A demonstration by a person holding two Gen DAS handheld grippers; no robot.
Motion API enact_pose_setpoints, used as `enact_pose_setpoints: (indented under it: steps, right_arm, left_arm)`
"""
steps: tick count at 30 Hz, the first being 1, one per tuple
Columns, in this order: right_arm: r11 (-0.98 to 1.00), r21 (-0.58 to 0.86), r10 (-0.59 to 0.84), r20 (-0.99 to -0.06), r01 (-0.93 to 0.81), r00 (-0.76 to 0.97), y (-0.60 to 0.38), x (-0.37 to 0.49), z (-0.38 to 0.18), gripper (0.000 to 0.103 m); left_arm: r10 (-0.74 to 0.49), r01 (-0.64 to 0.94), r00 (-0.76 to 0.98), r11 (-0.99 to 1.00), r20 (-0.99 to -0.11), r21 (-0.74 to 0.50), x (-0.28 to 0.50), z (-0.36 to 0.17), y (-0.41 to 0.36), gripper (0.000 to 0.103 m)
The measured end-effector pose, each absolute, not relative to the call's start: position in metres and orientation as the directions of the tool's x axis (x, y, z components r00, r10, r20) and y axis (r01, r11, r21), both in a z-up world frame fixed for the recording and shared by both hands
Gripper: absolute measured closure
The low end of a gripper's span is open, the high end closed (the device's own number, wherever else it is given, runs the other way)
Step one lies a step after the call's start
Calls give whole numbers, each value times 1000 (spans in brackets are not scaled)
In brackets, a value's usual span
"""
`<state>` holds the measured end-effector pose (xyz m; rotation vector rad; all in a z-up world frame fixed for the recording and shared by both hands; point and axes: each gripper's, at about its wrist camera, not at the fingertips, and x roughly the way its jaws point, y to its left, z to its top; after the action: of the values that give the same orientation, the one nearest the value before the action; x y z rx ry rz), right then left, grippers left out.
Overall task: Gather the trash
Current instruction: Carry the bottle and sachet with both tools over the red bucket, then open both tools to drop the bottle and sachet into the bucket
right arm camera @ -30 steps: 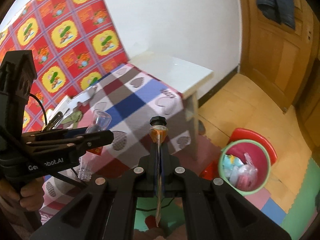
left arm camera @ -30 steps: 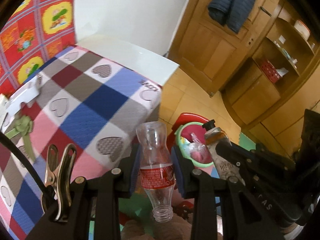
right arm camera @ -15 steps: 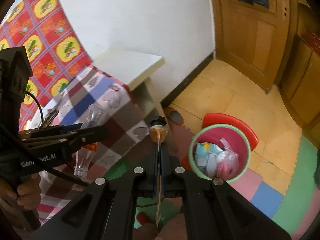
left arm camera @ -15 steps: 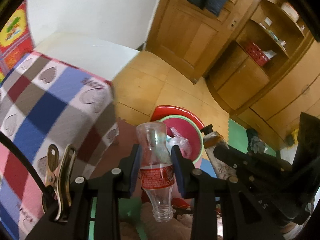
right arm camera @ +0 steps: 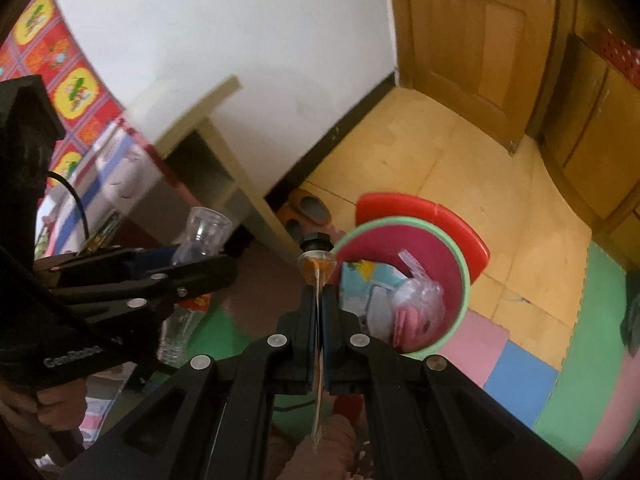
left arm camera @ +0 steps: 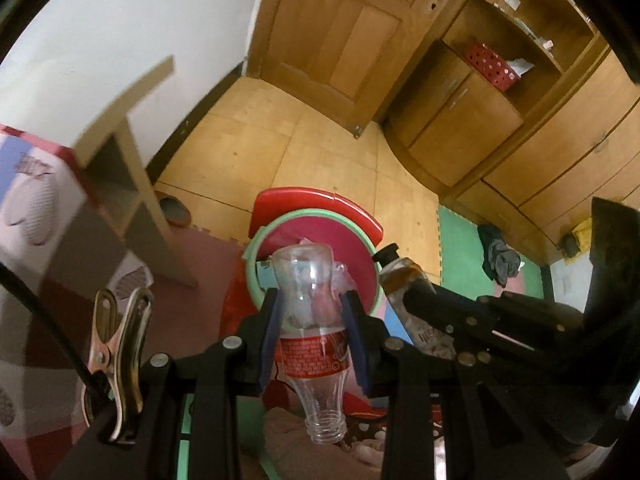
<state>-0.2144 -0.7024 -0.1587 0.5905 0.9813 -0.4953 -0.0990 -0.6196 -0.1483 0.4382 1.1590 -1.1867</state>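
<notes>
Empty plastic bottle (left arm camera: 310,316), light and crushable, clamped mid-body by left gripper (left arm camera: 312,336); right gripper (right arm camera: 319,312) pinching flattened tube (right arm camera: 317,276).

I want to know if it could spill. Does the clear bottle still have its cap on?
No, the bottle is held upside down in the left gripper, and its threaded mouth is bare and open.

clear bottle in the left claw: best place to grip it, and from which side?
Grip the bottle across its narrow waist just above the red label, pads on opposite sides, coming square to its long axis. That is where the left claw grips it now, base forward and open neck back; the wider base and labelled bulge either side should resist sliding.
</notes>
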Motion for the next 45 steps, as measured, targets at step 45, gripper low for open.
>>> enact_pose_setpoints:
  steps: [45]
  right_arm:
    - [643,215,-108,-925,735,364,-779,-220,-284,74]
  left_arm:
    - [-333,926,-94,316,-938,-205,-117,-279,-720,64]
